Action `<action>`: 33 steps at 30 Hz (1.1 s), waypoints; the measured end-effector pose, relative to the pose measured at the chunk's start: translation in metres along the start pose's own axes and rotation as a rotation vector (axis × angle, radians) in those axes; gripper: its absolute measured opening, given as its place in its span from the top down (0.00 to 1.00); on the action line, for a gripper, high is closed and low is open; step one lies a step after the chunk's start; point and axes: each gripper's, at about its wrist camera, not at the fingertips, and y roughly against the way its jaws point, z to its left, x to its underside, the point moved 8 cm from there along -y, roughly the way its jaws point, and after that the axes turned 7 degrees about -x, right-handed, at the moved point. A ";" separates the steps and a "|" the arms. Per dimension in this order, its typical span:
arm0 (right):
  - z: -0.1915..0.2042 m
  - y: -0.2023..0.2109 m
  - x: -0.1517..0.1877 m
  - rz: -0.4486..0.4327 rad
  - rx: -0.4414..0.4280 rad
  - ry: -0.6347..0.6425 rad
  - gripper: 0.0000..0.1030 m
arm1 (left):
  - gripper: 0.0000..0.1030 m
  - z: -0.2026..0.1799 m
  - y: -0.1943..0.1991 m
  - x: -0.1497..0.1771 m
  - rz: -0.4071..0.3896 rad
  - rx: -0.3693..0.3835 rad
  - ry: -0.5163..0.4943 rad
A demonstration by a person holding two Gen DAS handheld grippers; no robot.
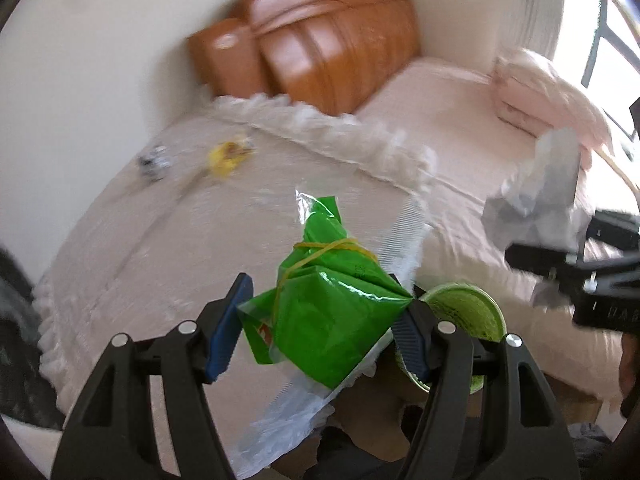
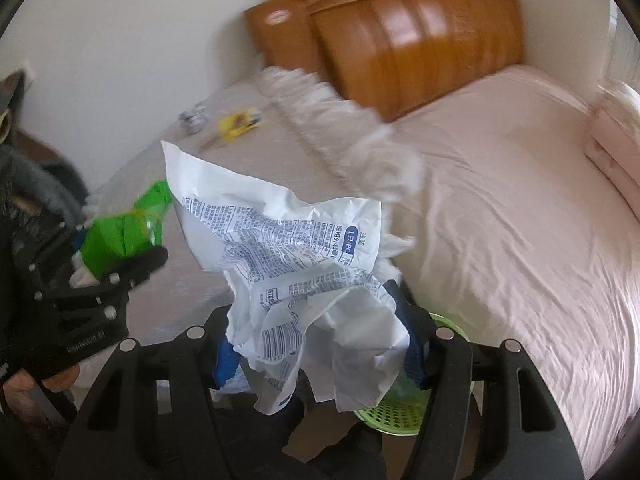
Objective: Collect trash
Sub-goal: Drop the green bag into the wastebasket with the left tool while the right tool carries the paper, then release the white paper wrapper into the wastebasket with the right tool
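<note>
Both pieces in hand look about halfway home: each is lifted clear of the pale pink bed (image 2: 500,184) and carried above the round green perforated plastic bin (image 1: 468,308) on the floor by the bed's edge, but neither has been dropped in.

The left tongs (image 1: 320,320) are closed on a glossy green plastic packet bound with a yellow rubber band (image 1: 324,296), its blue pads pressing the packet's two sides. The packet is folded into a blocky wedge, with a clear crinkled strip trailing below it.

The right tongs (image 2: 316,344) grip a crumpled white paper wrapper printed with blue text and a barcode (image 2: 288,248). It stands up from the pads in a loose, creased sheet and partly hides the bin beneath, of which only a meshed green rim shows in the right wrist view.

More remains to be done, by the look of it. A small yellow wrapper (image 1: 228,156) and a small grey crumpled scrap (image 1: 154,162) lie close together on the far part of the bed, near the orange-brown wooden headboard (image 1: 320,44). Both views are blurred, so finer detail of those two cannot be told.
</note>
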 end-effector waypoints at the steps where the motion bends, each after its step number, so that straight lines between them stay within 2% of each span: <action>1: -0.007 0.003 0.002 -0.004 0.010 -0.013 0.38 | 0.38 -0.012 -0.005 -0.001 0.005 0.013 -0.028; 6: -0.074 0.022 0.023 0.004 0.103 -0.109 0.38 | 0.37 -0.108 -0.044 0.018 0.070 0.134 -0.200; 8: -0.097 0.026 0.034 0.024 0.130 -0.138 0.38 | 0.36 -0.149 -0.067 0.036 0.140 0.209 -0.256; 10: -0.119 0.030 0.046 0.047 0.150 -0.167 0.38 | 0.31 -0.173 -0.083 0.048 0.188 0.248 -0.284; 12: -0.135 0.032 0.056 0.064 0.162 -0.184 0.38 | 0.22 -0.198 -0.100 0.064 0.241 0.274 -0.326; 16: -0.158 0.028 0.073 0.106 0.173 -0.210 0.38 | 0.18 -0.227 -0.114 0.082 0.275 0.293 -0.360; 20: -0.165 0.025 0.079 0.124 0.162 -0.213 0.38 | 0.11 -0.237 -0.111 0.081 0.273 0.304 -0.334; 26: -0.171 0.013 0.079 0.129 0.136 -0.198 0.36 | 0.11 -0.220 -0.092 0.060 0.249 0.284 -0.263; 29: -0.181 -0.013 0.089 0.166 0.162 -0.194 0.36 | 0.08 -0.201 -0.082 0.048 0.236 0.257 -0.228; 30: -0.187 -0.035 0.099 0.203 0.182 -0.193 0.36 | 0.07 -0.195 -0.080 0.046 0.230 0.248 -0.222; 33: -0.190 -0.079 0.121 0.273 0.167 -0.207 0.36 | 0.07 -0.172 -0.070 0.041 0.214 0.213 -0.212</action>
